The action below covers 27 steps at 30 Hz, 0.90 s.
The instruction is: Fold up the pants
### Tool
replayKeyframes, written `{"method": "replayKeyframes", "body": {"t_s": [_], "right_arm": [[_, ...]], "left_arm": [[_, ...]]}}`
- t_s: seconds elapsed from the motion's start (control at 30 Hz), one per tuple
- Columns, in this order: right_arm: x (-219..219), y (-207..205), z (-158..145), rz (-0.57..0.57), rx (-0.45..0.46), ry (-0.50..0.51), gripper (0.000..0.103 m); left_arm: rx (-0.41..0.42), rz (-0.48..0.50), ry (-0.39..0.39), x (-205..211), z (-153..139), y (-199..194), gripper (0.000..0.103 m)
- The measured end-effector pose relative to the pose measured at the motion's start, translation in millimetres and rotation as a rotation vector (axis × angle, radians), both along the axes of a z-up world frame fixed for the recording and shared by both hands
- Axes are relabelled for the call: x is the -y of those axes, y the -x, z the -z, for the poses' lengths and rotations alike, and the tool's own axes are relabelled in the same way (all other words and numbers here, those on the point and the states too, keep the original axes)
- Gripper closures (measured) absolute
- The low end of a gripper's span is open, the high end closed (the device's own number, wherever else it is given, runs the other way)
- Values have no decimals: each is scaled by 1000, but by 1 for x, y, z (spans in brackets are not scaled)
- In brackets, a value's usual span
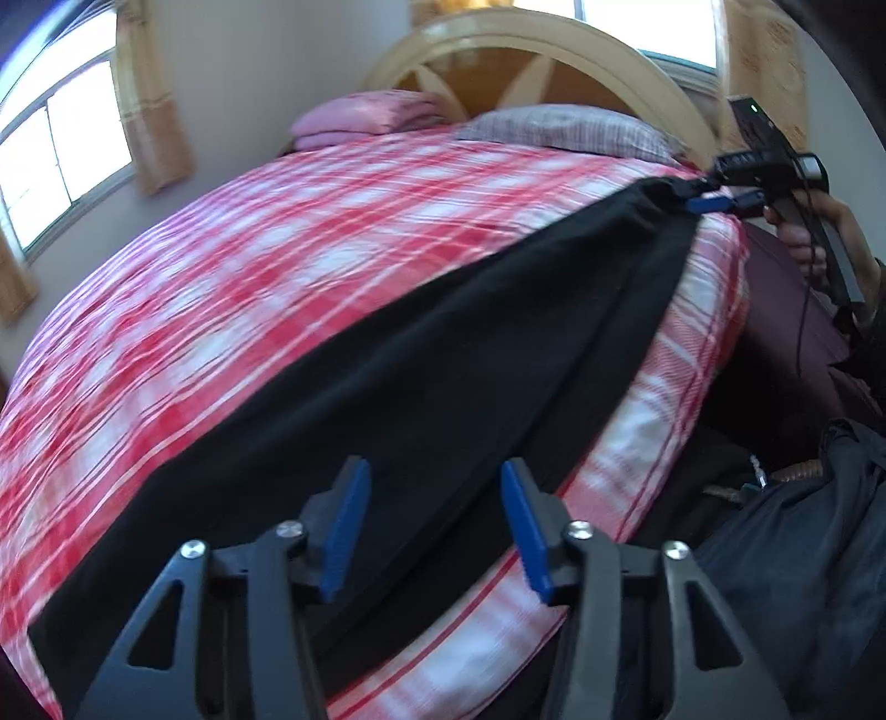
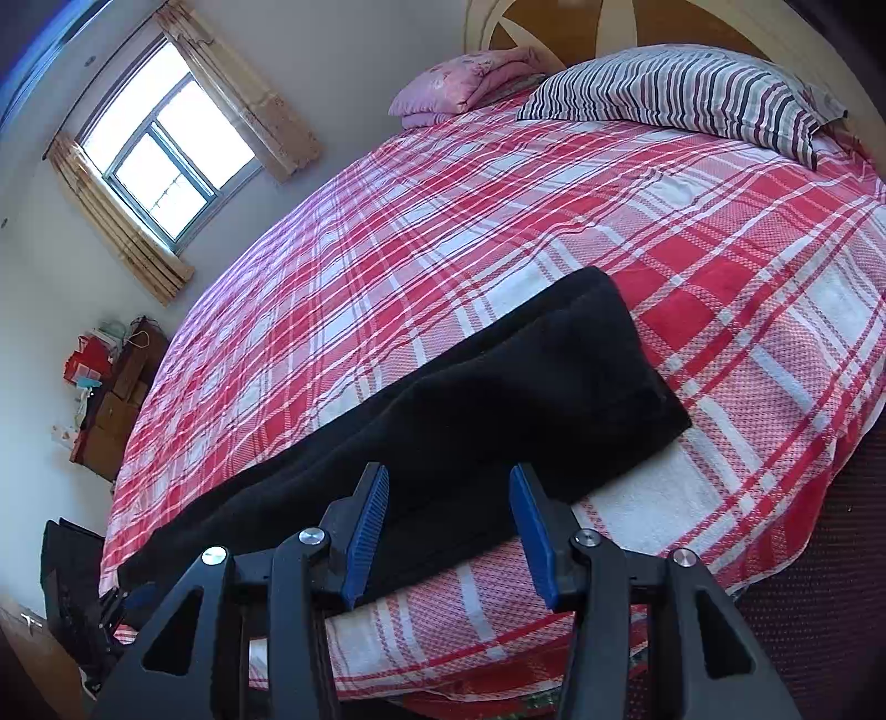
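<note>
Left tool (image 1: 434,520) open, fingers spread over the near end of the black pants (image 1: 443,354), nothing gripped. Right tool (image 2: 448,531) also open, poised over the other end. Pants lie stretched lengthwise along the near edge of the bed (image 2: 498,210), on the red plaid sheet. Farther back: striped pillow (image 2: 681,88) and folded pink blanket (image 2: 470,77) at the headboard (image 1: 531,50).
</note>
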State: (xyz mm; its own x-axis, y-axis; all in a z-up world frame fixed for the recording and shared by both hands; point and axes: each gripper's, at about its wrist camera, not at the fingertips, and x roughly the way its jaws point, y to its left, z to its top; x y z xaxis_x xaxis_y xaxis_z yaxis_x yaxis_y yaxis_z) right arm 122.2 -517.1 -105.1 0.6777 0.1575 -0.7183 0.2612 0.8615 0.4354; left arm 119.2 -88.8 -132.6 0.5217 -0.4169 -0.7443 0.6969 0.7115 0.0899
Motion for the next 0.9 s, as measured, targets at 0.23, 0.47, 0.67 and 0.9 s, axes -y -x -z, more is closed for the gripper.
{"method": "replayKeyframes", "body": {"t_s": [0.23, 0.47, 0.67, 0.9], "right_arm": [[13, 5, -1, 32, 11, -7, 55], [33, 13, -11, 111, 47, 10, 55], [44, 11, -6, 132, 51, -4, 55], [56, 16, -11, 184, 58, 27, 55]], "left_arm": [[-70, 101, -48, 57, 23, -17, 59], [-66, 84, -72, 69, 33, -20, 96], [-53, 97, -2, 55, 10, -6, 99], [-101, 143, -39, 48, 32, 7, 99]]}}
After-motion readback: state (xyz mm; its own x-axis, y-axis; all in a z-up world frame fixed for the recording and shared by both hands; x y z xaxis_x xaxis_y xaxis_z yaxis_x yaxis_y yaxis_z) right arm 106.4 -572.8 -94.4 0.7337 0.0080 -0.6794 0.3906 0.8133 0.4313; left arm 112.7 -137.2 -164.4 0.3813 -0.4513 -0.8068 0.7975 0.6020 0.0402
